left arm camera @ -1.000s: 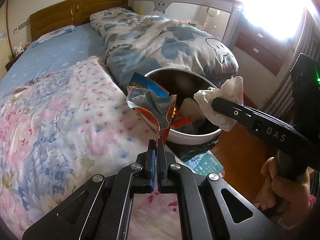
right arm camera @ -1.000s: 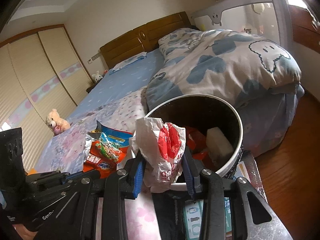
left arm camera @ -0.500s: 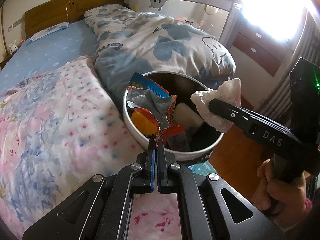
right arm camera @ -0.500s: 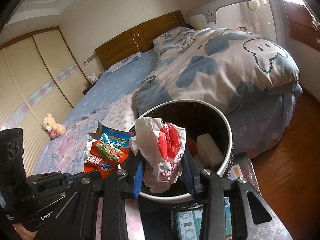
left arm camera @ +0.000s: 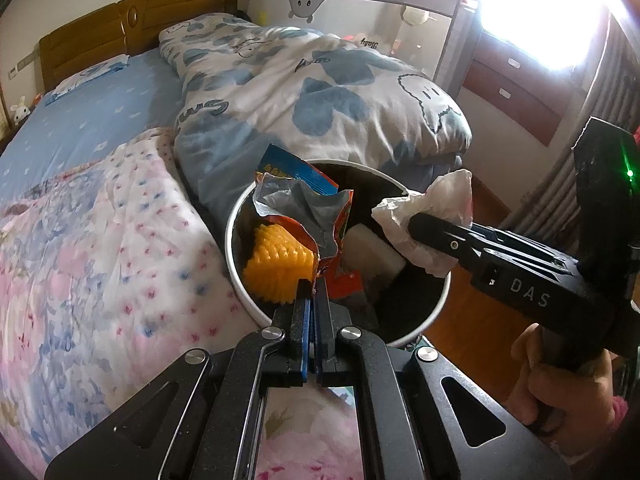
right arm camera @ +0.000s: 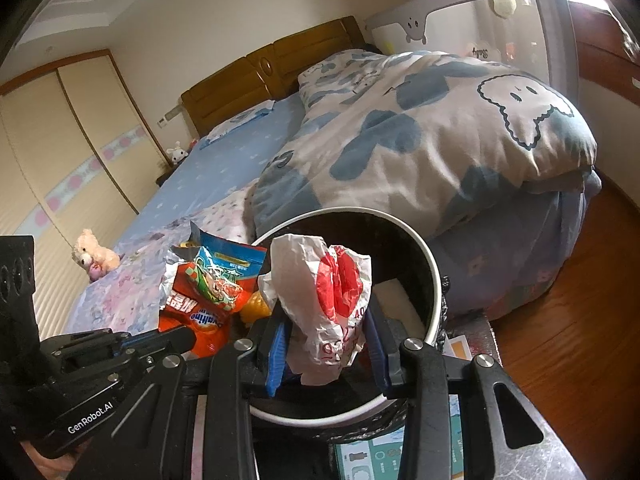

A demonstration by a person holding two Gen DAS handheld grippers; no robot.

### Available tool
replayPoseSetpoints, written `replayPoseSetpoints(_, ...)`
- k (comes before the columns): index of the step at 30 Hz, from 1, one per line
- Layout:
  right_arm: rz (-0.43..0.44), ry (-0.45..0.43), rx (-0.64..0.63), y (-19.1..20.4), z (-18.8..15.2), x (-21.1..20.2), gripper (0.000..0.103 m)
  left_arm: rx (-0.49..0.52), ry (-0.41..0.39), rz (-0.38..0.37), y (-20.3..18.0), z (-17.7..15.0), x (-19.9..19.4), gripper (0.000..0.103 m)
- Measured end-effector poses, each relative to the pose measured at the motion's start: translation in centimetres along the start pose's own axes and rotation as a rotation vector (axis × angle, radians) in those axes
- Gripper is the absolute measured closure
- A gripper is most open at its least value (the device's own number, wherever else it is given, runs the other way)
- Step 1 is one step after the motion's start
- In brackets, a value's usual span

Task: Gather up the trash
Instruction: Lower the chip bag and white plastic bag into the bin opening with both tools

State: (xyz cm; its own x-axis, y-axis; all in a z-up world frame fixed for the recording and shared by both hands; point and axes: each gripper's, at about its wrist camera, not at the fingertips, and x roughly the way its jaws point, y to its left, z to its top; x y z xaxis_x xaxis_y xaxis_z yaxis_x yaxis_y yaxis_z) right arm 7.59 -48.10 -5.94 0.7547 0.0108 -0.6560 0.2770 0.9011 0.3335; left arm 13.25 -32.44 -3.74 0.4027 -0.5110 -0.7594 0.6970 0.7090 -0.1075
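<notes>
Left gripper (left arm camera: 311, 286): jaws pressed together, nipping the bottom edge of an opened snack bag (left arm camera: 304, 216). The bag is held upright, torn silver mouth up, long axis near vertical, over the near-left part of the bin (left arm camera: 236, 236).

Right gripper (right arm camera: 326, 344): jaws part-way apart, clamped on a crumpled white wrapper (right arm camera: 328, 292) with red print. The wrapper stands upright between the blue pads, bulging above them, and is held over the bin's right side.

Both items are seen above the bin opening, not yet dropped.

Inside the bin: a yellow ridged object (left arm camera: 280, 268), a white block (left arm camera: 370, 254) and red scraps are seen against a dark liner.

The bin is white-rimmed and round, set against the bed's edge. A floral quilt (left arm camera: 100, 248) is spread on the near side; a blue-and-white duvet (left arm camera: 320, 92) is heaped behind the bin. A wooden headboard (left arm camera: 132, 20), a grey crib rail (left arm camera: 360, 4), a wardrobe (right arm camera: 60, 152) and a wood floor (right arm camera: 560, 340) are noted. A hand (left arm camera: 560, 376) is seen on the right gripper's handle.
</notes>
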Motion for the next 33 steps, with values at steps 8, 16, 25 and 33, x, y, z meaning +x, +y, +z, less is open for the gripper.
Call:
replayPoseSetpoints(8, -0.006, 0.008, 0.006, -0.7, 0.6, 0.6, 0.068, 0.000, 0.014, 0.011, 0.2, 0.4, 0.9, 0.102)
replayPoseSetpoints(16, -0.012, 0.015, 0.006, -0.9, 1.0, 1.2, 0.068, -0.004, 0.025, 0.013, 0.4, 0.7, 1.6, 0.102)
replayPoseSetpoints(25, -0.016, 0.016, 0.004, -0.9, 1.4, 1.6, 0.068, -0.002, 0.041, 0.013, 0.4, 0.8, 2.5, 0.102)
replayPoseSetpoints(33, -0.020, 0.026, 0.007, -1.1, 1.5, 2.0, 0.068, 0.003, 0.048, 0.016, 0.3, 1.0, 3.0, 0.102)
